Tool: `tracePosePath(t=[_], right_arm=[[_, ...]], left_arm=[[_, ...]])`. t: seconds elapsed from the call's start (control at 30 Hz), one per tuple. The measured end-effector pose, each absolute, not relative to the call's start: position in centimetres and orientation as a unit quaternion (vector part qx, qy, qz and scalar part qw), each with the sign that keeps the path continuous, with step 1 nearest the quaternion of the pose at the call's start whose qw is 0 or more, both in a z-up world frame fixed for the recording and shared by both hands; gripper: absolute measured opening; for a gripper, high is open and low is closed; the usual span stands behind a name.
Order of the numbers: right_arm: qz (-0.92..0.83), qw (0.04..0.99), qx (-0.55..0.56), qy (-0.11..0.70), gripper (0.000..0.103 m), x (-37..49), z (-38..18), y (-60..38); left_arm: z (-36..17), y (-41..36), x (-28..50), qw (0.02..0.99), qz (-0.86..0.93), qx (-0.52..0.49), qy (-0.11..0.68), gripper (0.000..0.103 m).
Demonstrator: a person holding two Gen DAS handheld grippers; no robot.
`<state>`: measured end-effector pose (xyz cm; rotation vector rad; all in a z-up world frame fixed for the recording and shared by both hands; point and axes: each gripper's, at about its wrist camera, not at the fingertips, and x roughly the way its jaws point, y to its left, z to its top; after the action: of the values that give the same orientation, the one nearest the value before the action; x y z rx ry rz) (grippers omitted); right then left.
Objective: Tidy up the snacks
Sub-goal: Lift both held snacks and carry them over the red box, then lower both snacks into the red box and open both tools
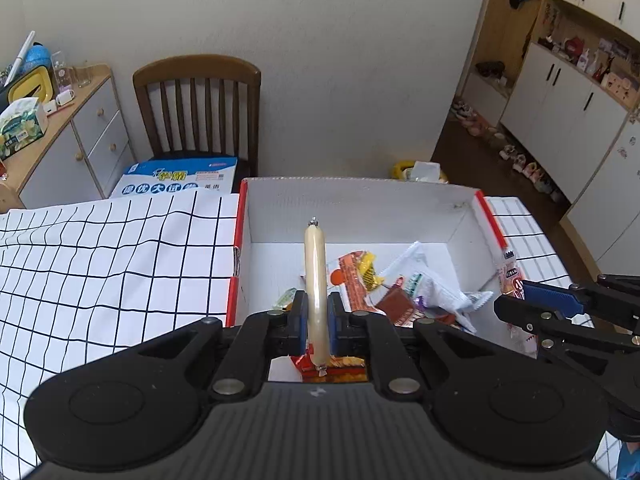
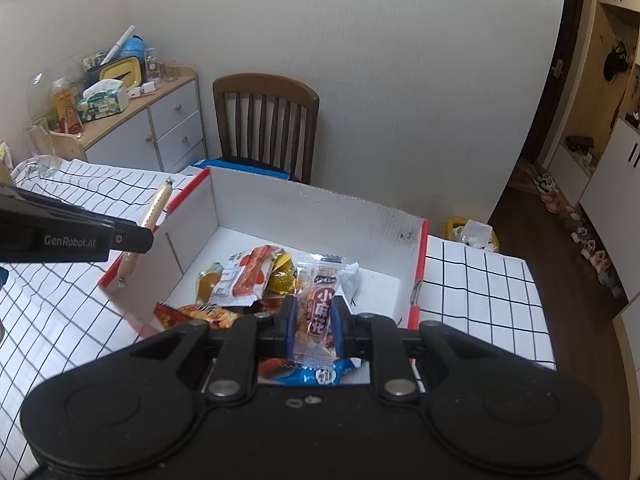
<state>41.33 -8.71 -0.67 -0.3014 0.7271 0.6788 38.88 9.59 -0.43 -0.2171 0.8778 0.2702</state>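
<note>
The left hand-held gripper is clamping one sausage stick at its lower part, upright over the box; it is looking light, firm and slick, so a mid-length hold would be steadier; the right hand-held gripper is pinching one crinkly, light snack packet above the box's several loose packets on the counter.

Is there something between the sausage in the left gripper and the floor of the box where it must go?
Nothing visible blocks it. The left gripper holds the sausage above the open-topped box. Loose snack packets cover part of the floor, so it may land on them; bare floor remains on the left.
</note>
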Motion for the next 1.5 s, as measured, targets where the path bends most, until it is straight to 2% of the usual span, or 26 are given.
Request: tracePosePath(t=[0.87,1.33,1.5], right_arm=[[0.313,0.839,-0.139,0.424,0.018,47.2,-7.2,-5.5],[0.304,0.833,-0.113,0.449,0.018,47.6,-7.9,-6.4],[0.298,0.831,-0.093,0.461,0.019,47.5,-8.0,-6.9]], left_arm=[[-8.1,10.3,45.2,0.843,0.133,-0.095,0.512,0.01],[-8.6,11.0,44.9,0.831,0.143,-0.12,0.524,0.011],[-8.0,11.1,44.3,0.832,0.143,-0.129,0.52,0.015]])
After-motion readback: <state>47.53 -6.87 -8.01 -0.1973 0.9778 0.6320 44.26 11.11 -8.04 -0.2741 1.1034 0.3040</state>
